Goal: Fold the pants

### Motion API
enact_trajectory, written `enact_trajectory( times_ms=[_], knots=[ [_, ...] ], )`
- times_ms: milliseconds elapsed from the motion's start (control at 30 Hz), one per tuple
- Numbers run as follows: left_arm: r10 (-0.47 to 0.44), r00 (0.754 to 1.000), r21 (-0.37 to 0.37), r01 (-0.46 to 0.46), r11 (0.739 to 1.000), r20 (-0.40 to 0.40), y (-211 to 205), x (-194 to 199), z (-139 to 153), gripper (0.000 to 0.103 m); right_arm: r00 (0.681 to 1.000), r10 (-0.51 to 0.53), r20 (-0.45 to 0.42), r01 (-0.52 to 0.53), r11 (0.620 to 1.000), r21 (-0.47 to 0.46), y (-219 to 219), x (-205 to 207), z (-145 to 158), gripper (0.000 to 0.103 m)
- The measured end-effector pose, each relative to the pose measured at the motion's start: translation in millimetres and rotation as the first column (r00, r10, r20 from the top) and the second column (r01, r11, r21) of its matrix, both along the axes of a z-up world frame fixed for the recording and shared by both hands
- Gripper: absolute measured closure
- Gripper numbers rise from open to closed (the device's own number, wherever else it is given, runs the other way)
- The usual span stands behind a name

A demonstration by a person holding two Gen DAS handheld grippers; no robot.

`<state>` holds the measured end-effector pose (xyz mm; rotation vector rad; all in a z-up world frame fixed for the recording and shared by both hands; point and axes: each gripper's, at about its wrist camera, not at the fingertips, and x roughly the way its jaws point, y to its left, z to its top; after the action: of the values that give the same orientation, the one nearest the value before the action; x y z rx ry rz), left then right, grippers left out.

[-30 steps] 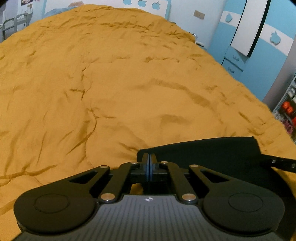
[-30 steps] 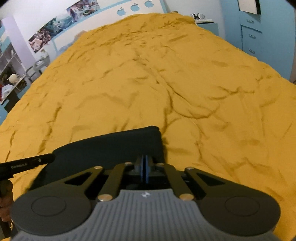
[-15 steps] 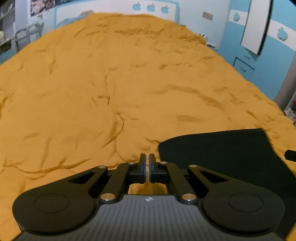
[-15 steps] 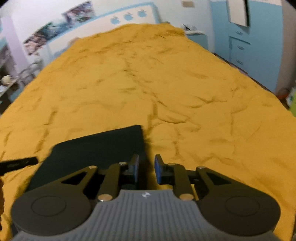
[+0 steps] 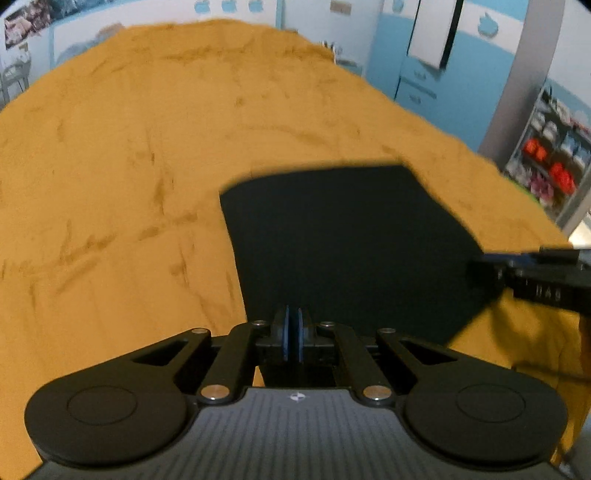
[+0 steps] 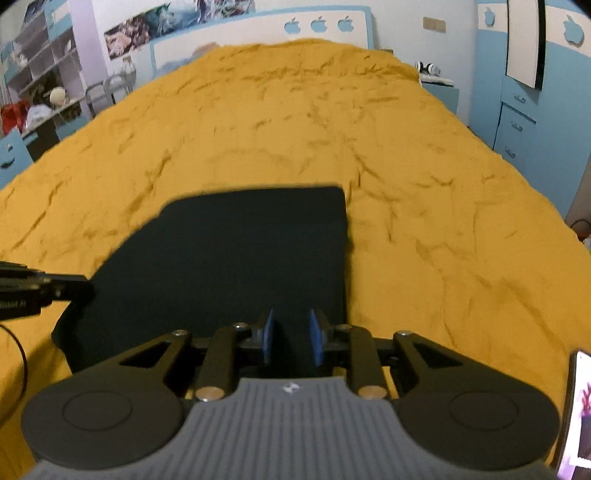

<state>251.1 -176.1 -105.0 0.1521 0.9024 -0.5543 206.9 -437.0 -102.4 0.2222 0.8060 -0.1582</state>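
Observation:
The black pants (image 5: 343, 240) lie folded into a flat rectangle on the orange bed cover (image 5: 110, 166). My left gripper (image 5: 293, 338) hovers over the near left part of the pants, shut, with nothing visible between its pads. In the right wrist view, the pants (image 6: 229, 258) fill the middle. My right gripper (image 6: 290, 339) sits above their near right part, open by a small gap that holds nothing. Each gripper shows in the other's view: the right gripper (image 5: 491, 266) at the right edge, the left gripper (image 6: 74, 288) at the left edge.
The orange cover (image 6: 443, 184) stretches far back to a headboard with apple shapes (image 6: 317, 24). Blue cabinets (image 5: 424, 74) and a stocked shelf (image 5: 546, 158) stand to the right, shelves (image 6: 37, 92) to the left. A phone (image 6: 576, 417) lies at the near right corner.
Both grippers have let go of the pants' far edge and drawn back and up toward the near side. The right jaws have come apart. The pants now lie flat, showing in full.

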Motion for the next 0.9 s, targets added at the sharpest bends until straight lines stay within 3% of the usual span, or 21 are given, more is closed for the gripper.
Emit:
enact_trajectory(
  times_ms=[300, 467, 533, 600, 667, 767, 800, 833, 900],
  knots=[
    [0.026, 0.993, 0.006, -0.025, 1.0, -0.115, 20, -14, -13, 0.1, 1.0, 0.011, -0.023, -0.011, 1.0, -0.014, 0, -1, -6, 0.086],
    [0.011, 0.994, 0.06, -0.004, 0.998, -0.111, 29, -36, -11, 0.1, 0.999, 0.015, -0.049, -0.017, 1.0, -0.026, 0, -7, -3, 0.085],
    [0.006, 0.995, 0.072, 0.002, 0.997, -0.098, 32, -42, -3, 0.099, 0.998, 0.004, -0.068, -0.006, 0.999, -0.033, -2, -13, -2, 0.072],
    [0.0, 0.998, 0.057, 0.004, 0.998, -0.07, 36, -49, 12, 0.099, 0.998, 0.0, -0.057, 0.001, 1.0, 0.019, -10, -23, 1, 0.071],
    [0.0, 1.0, 0.028, 0.001, 1.0, -0.027, 38, -50, 28, 0.087, 0.999, -0.008, -0.035, 0.011, 0.997, 0.081, -19, -30, 5, 0.068],
    [0.055, 0.998, -0.05, -0.054, 0.997, 0.024, 43, -38, 45, 0.064, 0.999, -0.035, 0.009, 0.034, 0.992, 0.123, -29, -31, 13, 0.055],
    [0.081, 0.996, -0.082, -0.078, 0.994, 0.031, 45, -31, 47, 0.049, 0.998, -0.051, 0.023, 0.047, 0.989, 0.143, -33, -29, 15, 0.05],
    [0.104, 0.994, -0.111, -0.099, 0.989, 0.035, 46, -23, 49, 0.041, 0.997, -0.065, 0.037, 0.058, 0.984, 0.166, -37, -26, 16, 0.044],
    [0.124, 0.991, -0.159, -0.116, 0.98, 0.04, 46, -9, 47, 0.039, 0.994, -0.09, 0.062, 0.074, 0.971, 0.226, -45, -20, 17, 0.033]
  ],
)
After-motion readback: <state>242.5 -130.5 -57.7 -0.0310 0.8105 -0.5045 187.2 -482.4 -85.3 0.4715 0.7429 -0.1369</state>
